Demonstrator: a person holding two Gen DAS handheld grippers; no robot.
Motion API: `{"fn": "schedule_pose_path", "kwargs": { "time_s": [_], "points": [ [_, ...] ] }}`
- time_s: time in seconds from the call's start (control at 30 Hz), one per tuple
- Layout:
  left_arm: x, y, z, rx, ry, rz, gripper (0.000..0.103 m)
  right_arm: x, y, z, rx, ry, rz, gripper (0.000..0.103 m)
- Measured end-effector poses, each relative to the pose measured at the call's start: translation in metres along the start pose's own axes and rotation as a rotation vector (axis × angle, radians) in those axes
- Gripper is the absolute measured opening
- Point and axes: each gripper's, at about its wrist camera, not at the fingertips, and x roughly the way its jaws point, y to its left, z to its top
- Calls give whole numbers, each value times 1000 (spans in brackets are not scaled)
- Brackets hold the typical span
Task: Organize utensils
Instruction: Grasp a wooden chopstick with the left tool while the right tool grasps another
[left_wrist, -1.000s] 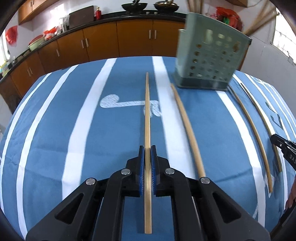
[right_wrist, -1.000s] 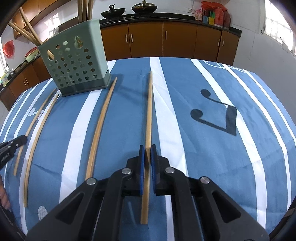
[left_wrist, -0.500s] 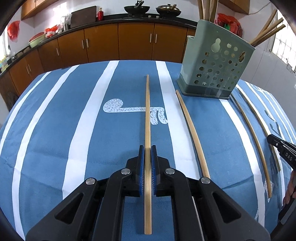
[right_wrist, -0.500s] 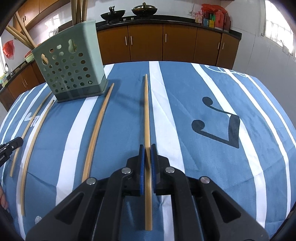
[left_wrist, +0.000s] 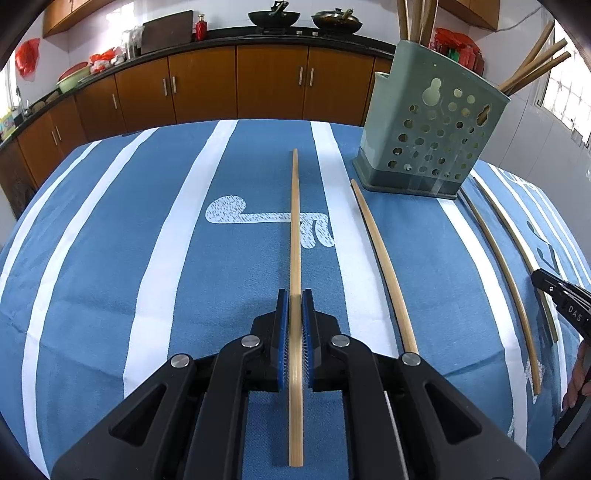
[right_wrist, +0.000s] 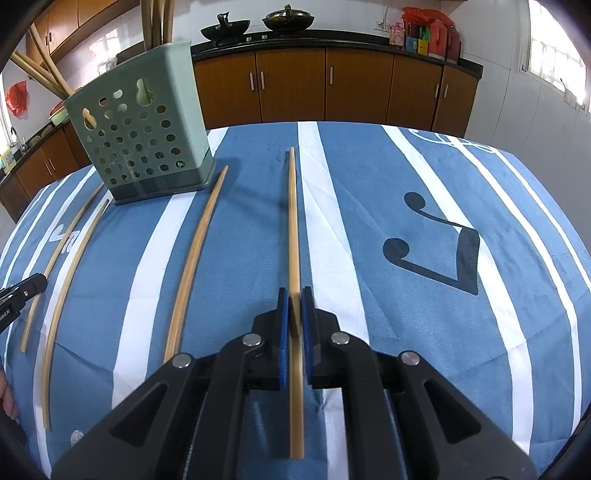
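Brown kitchen cupboards (left_wrist: 236, 81) stand behind a table with a blue striped cloth (left_wrist: 110, 258). Left gripper (left_wrist: 295, 314) is squeezed tight on a long wooden stick (left_wrist: 294, 221) that points straight ahead. Right gripper (right_wrist: 294, 312) is pinched on its own stick (right_wrist: 292, 221), pointing the same way. More sticks (left_wrist: 384, 266) lie flat near the green holder (left_wrist: 432, 140).

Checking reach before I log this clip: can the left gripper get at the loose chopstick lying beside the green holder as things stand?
Probably not yet. The left gripper has its jaws shut on a bamboo chopstick, so it isn't free. The path itself looks open: the loose bamboo chopstick lies alone on the blue striped cloth, just short of the green perforated holder.
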Motion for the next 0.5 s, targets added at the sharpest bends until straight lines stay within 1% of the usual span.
{"fn": "schedule_pose_path", "kwargs": {
  "time_s": [0.5],
  "points": [
    [0,0,0,-9,-1,-10,9,0,0,0,2,1,3,9]
  ]
}}
